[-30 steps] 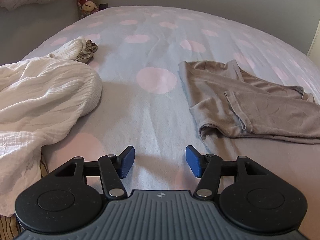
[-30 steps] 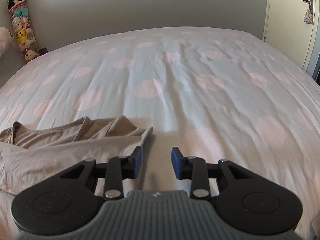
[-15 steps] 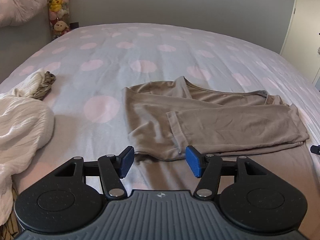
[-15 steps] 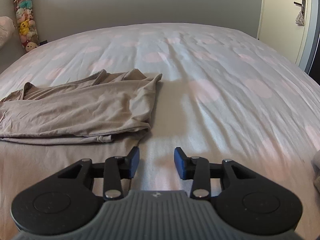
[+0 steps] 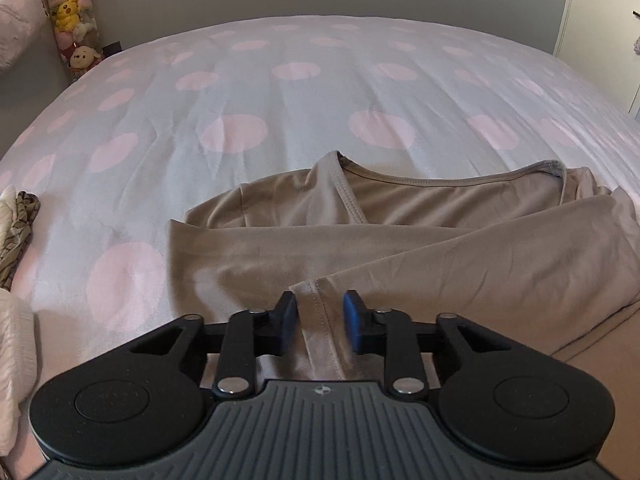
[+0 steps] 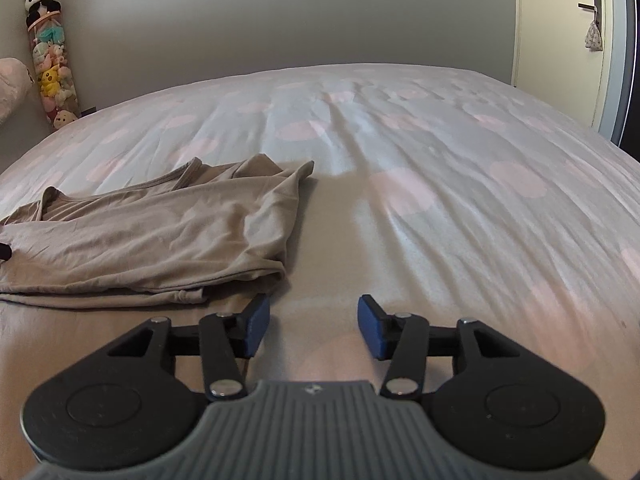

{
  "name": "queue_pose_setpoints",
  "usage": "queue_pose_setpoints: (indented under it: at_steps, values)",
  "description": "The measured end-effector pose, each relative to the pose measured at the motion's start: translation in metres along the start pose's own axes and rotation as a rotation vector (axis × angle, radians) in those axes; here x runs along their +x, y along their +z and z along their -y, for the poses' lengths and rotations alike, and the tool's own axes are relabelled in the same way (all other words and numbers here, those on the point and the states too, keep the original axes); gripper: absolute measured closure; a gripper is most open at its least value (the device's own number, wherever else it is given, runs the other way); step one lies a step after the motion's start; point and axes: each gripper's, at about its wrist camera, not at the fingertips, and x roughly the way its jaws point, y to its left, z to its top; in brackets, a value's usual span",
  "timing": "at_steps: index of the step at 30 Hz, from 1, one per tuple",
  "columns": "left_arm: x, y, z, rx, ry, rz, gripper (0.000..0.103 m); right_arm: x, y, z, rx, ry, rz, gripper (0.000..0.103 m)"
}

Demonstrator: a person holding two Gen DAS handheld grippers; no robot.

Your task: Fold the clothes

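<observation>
A tan long-sleeved top [image 5: 400,248] lies partly folded on the spotted bed cover, one sleeve laid across its body. My left gripper [image 5: 320,320] is open, its jaws on either side of the sleeve's hemmed cuff [image 5: 320,332], not closed on it. In the right wrist view the same top [image 6: 152,236] lies to the left. My right gripper [image 6: 314,326] is open and empty over bare cover, just right of the top's near corner.
The bed cover [image 6: 440,160] is pale blue with pink dots. A white crumpled cloth [image 5: 16,344] and a patterned cloth [image 5: 20,220] lie at the left edge. Plush toys [image 5: 72,24] hang in the far left corner. A door [image 6: 560,40] stands at right.
My left gripper has moved forward and right onto the tan top, and its jaws have narrowed around the sleeve cuff. My right gripper has pulled back and opened wider.
</observation>
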Motion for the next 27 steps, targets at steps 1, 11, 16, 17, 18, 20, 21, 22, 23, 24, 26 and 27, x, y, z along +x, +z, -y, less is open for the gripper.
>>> queue_pose_setpoints:
  at_steps: [1,11,16,17,18,20,21,22,23,24,26,27]
  values:
    - [-0.002,-0.001,0.002,0.004,-0.001,0.012,0.093,0.0,0.0,0.001,0.003,0.001,0.001,0.047]
    - [-0.044,0.032,0.009,0.015,-0.035,0.104,0.102,0.001,0.002,-0.004,-0.006,0.063,0.051,0.055]
    - [-0.068,0.06,0.015,0.015,-0.067,0.144,0.102,0.011,0.003,-0.007,-0.027,0.081,0.057,0.064]
    - [-0.072,0.066,0.016,0.017,-0.073,0.151,0.102,0.014,0.003,-0.007,-0.027,0.085,0.055,0.065]
    - [-0.075,0.07,0.017,0.022,-0.077,0.157,0.102,0.015,0.003,-0.007,-0.025,0.093,0.057,0.066]
    - [-0.081,0.078,0.018,0.027,-0.073,0.17,0.102,0.018,0.003,-0.006,-0.023,0.103,0.054,0.066]
    - [-0.084,0.082,0.016,0.017,-0.072,0.177,0.102,0.018,0.003,-0.006,-0.017,0.109,0.052,0.066]
    - [-0.086,0.085,0.012,0.0,-0.072,0.186,0.102,0.019,0.003,-0.005,-0.011,0.115,0.051,0.066]
    - [-0.088,0.088,0.008,-0.015,-0.069,0.19,0.102,0.018,0.002,-0.006,-0.011,0.12,0.049,0.066]
    - [-0.088,0.09,0.004,-0.027,-0.063,0.188,0.102,0.018,0.002,-0.006,-0.012,0.123,0.047,0.066]
    - [-0.084,0.09,-0.002,-0.032,-0.049,0.166,0.102,0.019,0.002,-0.009,-0.033,0.126,0.043,0.076]
    - [-0.079,0.086,-0.005,-0.036,-0.031,0.148,0.102,0.02,0.003,-0.009,-0.035,0.144,0.04,0.094]
